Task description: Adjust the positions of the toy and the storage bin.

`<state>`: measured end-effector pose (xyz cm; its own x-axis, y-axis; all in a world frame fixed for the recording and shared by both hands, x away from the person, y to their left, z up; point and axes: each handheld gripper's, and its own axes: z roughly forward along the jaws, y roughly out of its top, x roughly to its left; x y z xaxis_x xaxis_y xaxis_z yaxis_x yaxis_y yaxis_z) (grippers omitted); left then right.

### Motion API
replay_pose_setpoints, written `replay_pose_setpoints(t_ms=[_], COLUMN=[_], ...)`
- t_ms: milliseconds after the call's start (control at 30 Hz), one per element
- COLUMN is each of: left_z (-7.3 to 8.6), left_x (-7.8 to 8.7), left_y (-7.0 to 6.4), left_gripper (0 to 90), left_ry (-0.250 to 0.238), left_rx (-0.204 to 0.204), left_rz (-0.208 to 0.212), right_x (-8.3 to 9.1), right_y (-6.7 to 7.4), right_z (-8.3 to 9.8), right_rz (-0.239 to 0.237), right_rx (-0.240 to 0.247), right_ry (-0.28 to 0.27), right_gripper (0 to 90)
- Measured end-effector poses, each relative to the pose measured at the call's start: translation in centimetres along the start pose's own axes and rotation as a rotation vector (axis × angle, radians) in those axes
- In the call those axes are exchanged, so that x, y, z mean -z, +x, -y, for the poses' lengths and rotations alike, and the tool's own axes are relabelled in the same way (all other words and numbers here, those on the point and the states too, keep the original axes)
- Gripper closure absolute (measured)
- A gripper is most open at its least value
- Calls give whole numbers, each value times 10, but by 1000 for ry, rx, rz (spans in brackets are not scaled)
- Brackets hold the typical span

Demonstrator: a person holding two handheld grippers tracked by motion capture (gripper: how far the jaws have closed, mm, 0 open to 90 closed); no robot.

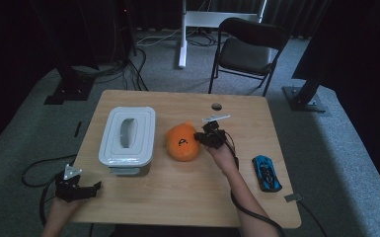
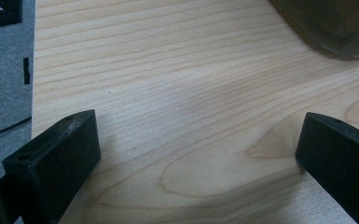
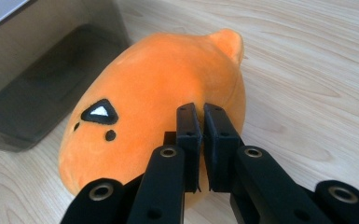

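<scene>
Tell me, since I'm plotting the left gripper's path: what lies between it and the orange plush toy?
In the high view, the lidded grey box sits between the left gripper and the orange plush toy.

Dim, underexposed high view with black corners (both gripper views brighter), soft shadows, slightly soft near focus.

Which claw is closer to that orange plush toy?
The right. The right claw is shut, pinching the orange plush toy on its side. The left claw sits open at the table's near left corner, beyond the white box.
</scene>
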<state>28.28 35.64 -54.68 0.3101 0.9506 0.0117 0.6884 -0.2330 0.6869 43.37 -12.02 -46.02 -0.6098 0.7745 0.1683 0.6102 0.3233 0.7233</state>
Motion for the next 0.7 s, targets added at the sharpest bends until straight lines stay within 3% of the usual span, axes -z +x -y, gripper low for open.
replay_pose_setpoints(t_ms=[467, 700], left_z=[0, 0], left_x=[0, 0], left_y=[0, 0], left_gripper=[1, 1], left_ry=[0, 0], left_rx=[0, 0], left_rz=[0, 0], right_x=[33, 44], right_y=[-32, -44], right_z=[20, 30], right_rz=[85, 102], right_rx=[-65, -103], right_ry=[-19, -28], right_gripper=[851, 851])
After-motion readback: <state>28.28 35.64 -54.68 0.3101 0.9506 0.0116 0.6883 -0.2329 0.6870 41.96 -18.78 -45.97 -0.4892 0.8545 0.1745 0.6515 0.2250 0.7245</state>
